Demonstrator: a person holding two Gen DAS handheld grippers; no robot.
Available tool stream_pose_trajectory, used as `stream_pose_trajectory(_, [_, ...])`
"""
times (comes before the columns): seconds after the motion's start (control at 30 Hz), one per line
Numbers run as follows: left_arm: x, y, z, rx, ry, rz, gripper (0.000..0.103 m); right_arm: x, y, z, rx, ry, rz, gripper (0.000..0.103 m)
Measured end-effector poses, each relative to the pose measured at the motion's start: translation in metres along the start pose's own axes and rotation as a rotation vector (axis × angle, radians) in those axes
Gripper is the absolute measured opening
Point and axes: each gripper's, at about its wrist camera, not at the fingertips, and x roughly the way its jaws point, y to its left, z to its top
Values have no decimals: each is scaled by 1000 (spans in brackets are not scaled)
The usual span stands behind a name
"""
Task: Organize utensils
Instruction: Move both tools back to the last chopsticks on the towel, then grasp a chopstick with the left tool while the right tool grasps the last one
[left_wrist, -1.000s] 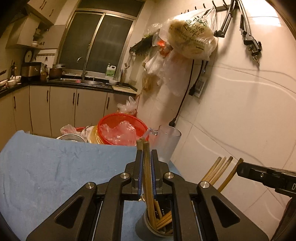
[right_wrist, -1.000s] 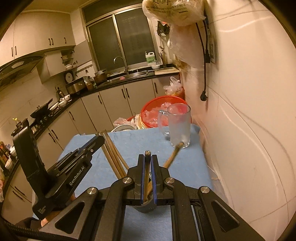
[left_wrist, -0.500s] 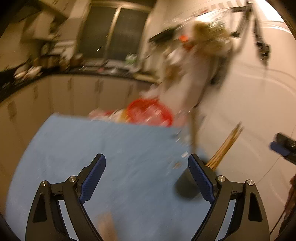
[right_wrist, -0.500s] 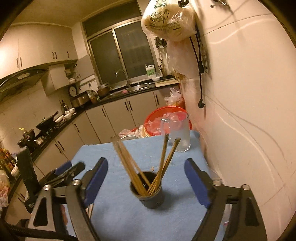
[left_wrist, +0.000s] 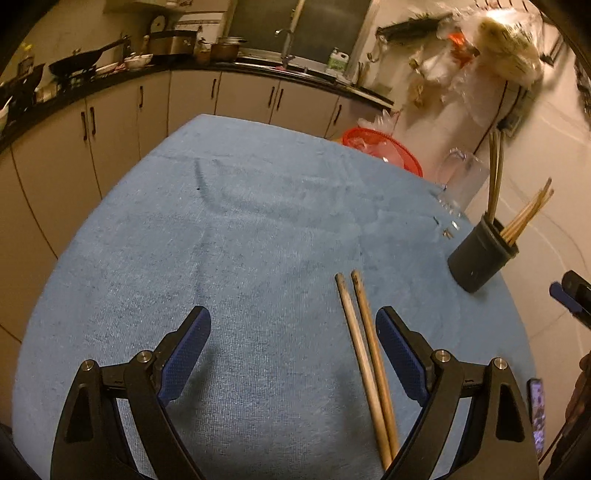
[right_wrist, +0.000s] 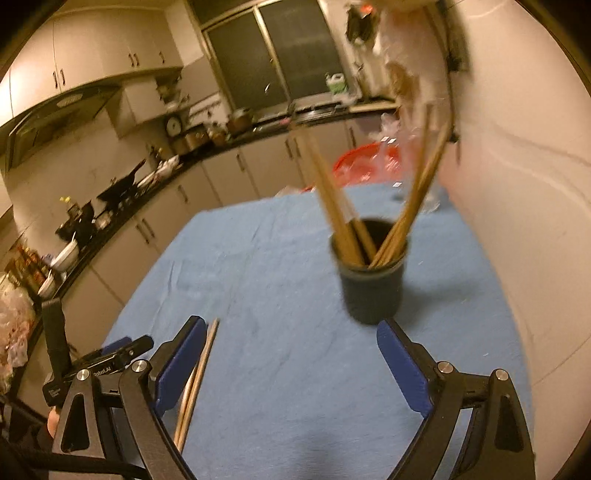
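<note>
A dark round holder (right_wrist: 371, 280) stands on the blue cloth (left_wrist: 240, 240) with several wooden chopsticks (right_wrist: 417, 199) leaning in it; it also shows at the right in the left wrist view (left_wrist: 478, 258). Two loose chopsticks (left_wrist: 367, 362) lie side by side on the cloth, close to the right finger of my left gripper (left_wrist: 291, 339), which is open and empty. They also show by the left finger in the right wrist view (right_wrist: 197, 380). My right gripper (right_wrist: 290, 350) is open and empty, just short of the holder.
A clear glass mug (left_wrist: 460, 181) and a red basket (left_wrist: 380, 147) stand at the cloth's far right, by the white tiled wall (left_wrist: 546, 177). Kitchen cabinets and a cluttered counter (left_wrist: 166, 66) run behind. The right gripper's tip (left_wrist: 570, 299) shows at the right edge.
Both grippers opened, let chopsticks go into the holder and pulled back. The left gripper swung left and down over the cloth, where two loose chopsticks now show.
</note>
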Motion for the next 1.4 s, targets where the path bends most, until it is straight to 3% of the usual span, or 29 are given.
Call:
stream_pose_trajectory(0.23, [29, -25, 19, 71, 54, 25, 89, 15, 22, -7, -48, 35, 6, 95])
stream_pose_trajectory(0.3, [38, -30, 25, 79, 69, 26, 84, 15, 23, -7, -53, 37, 3, 93])
stream_pose_trajectory(0.4, [56, -38, 31, 105, 111, 31, 65, 15, 22, -7, -55, 45, 3, 91])
stream_pose_trajectory(0.47, [69, -41, 32, 113, 142, 45, 42, 15, 22, -6, -57, 51, 0, 89])
stream_pose_trajectory(0.53, [78, -41, 32, 101, 157, 40, 32, 16, 21, -4, -56, 57, -1, 87])
stream_pose_trajectory(0.8, [83, -49, 31, 142, 158, 26, 29, 33, 30, -2, -71, 100, 16, 81])
stream_pose_trajectory(0.93, [85, -52, 30, 214, 170, 85, 11, 47, 34, -3, -63, 123, 29, 78])
stream_pose_trajectory(1.07, [79, -40, 33, 221, 205, 46, 7, 58, 38, -2, -63, 146, 38, 75])
stream_pose_trajectory(1.17, [71, -21, 31, 205, 223, -4, 6, 67, 42, -2, -71, 169, 47, 67])
stream_pose_trajectory(1.23, [65, -5, 31, 170, 236, -41, 6, 78, 46, 0, -71, 198, 65, 56])
stream_pose_trajectory(1.33, [60, 10, 29, 129, 236, -71, 6, 101, 54, 2, -54, 260, 118, 40])
stream_pose_trajectory(1.4, [57, 16, 27, 115, 233, -87, 6, 121, 62, 3, -30, 311, 166, 36])
